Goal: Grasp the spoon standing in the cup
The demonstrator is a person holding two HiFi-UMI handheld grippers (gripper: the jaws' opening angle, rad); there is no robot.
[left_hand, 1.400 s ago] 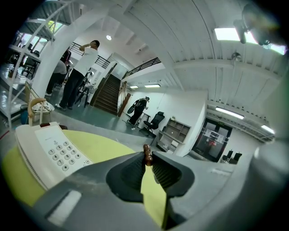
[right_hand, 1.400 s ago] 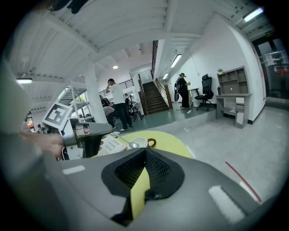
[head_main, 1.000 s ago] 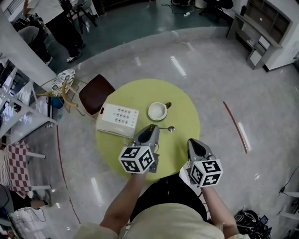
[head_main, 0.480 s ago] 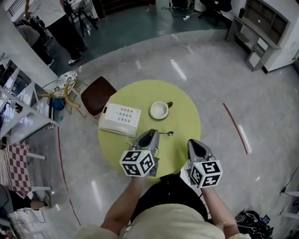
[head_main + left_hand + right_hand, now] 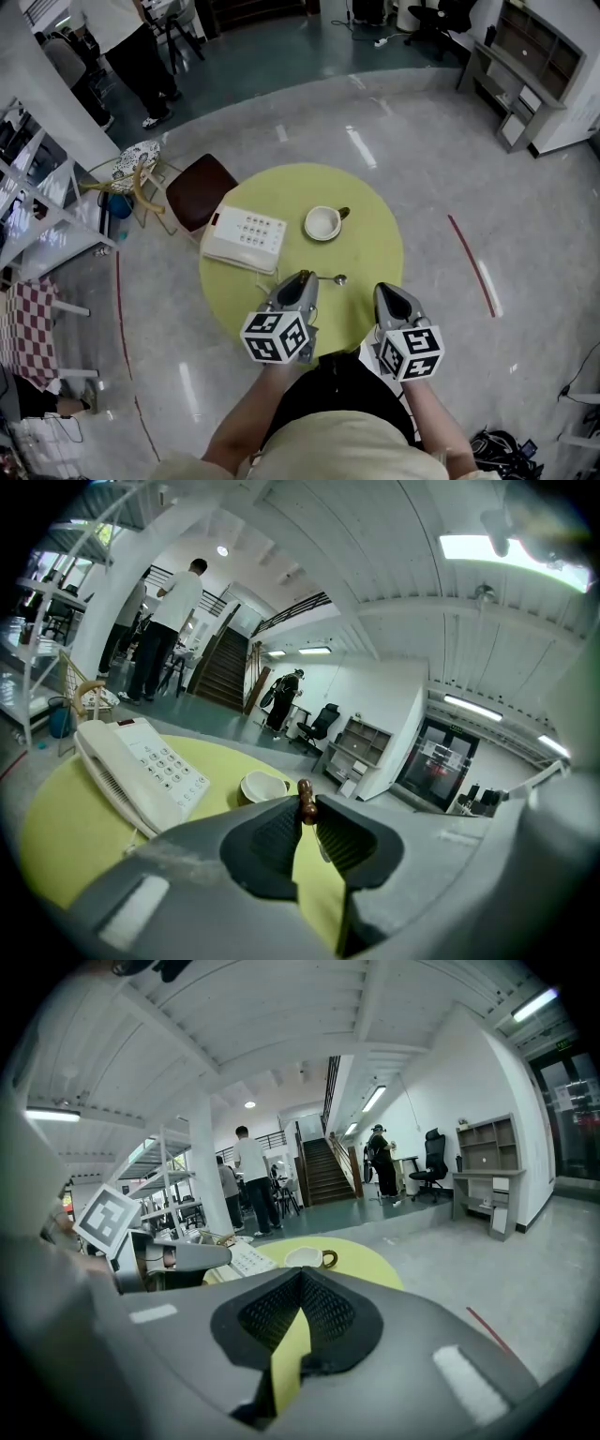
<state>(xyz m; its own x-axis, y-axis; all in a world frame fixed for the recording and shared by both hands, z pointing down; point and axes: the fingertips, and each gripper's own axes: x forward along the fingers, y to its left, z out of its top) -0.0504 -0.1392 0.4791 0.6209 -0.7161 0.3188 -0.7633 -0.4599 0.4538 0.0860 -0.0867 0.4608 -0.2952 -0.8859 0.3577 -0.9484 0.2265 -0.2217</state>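
Slim metal spoon with a brown knobbed end (image 5: 305, 801), out of the cup and pinched in the left gripper (image 5: 303, 277).

The round yellow-green table (image 5: 367, 239) carries a white push-button telephone (image 5: 244, 237) near its left edge and a white ceramic cup with a brown handle (image 5: 322, 223) toward its far edge. The left tongs stand narrow, clamped on the spoon's brown end, with its bowl pointing right between the cup and the near edge. The right gripper (image 5: 385, 290) hangs at the near right edge, its jaws meeting at the tips with nothing between them.
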